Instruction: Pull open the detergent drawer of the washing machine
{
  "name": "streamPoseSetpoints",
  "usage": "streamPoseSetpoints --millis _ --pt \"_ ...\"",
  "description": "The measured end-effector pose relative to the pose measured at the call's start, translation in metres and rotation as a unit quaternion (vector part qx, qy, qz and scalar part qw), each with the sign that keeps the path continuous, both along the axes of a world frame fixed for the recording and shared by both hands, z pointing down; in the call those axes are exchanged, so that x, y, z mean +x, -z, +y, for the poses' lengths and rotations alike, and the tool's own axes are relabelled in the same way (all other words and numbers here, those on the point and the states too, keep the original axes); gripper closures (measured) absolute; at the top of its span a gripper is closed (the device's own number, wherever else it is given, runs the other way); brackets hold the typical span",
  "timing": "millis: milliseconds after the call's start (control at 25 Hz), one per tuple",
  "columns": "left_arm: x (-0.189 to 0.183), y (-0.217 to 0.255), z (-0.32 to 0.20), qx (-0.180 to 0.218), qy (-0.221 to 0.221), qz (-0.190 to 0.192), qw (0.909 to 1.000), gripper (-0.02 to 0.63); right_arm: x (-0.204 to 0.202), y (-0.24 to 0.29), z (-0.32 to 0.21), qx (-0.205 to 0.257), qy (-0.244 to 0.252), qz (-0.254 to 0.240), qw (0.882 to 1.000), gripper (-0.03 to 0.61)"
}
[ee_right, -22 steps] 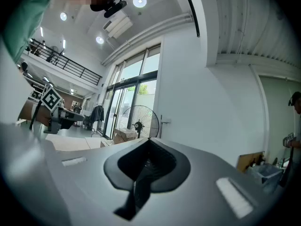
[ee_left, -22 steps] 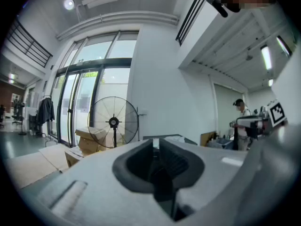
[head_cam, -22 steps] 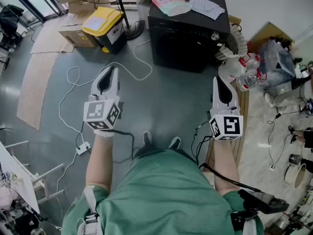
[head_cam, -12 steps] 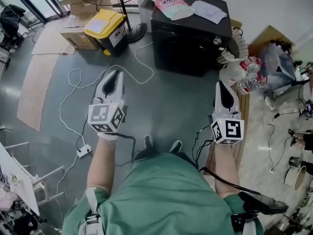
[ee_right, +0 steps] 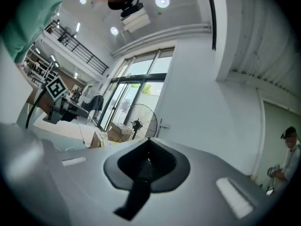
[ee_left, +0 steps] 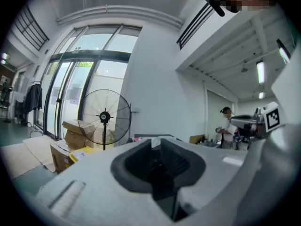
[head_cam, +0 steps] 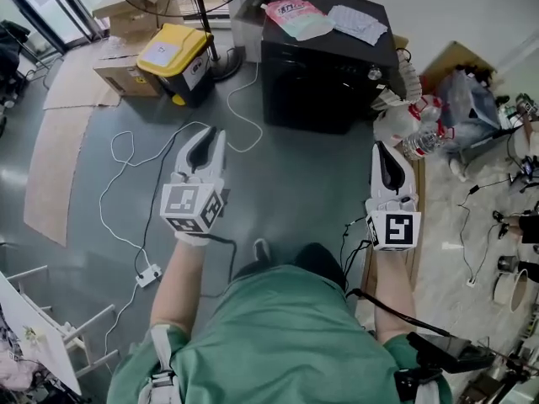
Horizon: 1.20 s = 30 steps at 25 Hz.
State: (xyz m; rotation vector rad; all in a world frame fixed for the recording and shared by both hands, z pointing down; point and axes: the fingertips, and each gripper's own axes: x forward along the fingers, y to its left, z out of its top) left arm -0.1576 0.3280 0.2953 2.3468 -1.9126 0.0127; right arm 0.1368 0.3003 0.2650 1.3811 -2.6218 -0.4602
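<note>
Facing a black washing machine (head_cam: 324, 74) that stands well ahead of both my grippers, a pink pouch (head_cam: 295, 15) and a cloth (head_cam: 358, 22) on its lid. Its detergent drawer should sit high on the shadowed front, but I cannot pick it out from here. I judge it a light, rigid plastic tray on runners, smooth-faced and liable to stick; a lip at its front edge would be the place to hook. My left gripper (head_cam: 208, 135) is all but closed, a thin slit between the pads, nothing in it. My right gripper (head_cam: 381, 146) is closed tip to tip, empty.
</note>
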Motion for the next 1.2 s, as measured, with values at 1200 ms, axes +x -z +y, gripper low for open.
streamPoseSetpoints --millis 1200 --pt "0.066 -0.053 -0.223 -0.07 0.058 0.028 0.9955 0.509 0.028 -0.04 -0.251 -0.071 0.041 -0.045 0.996 0.581"
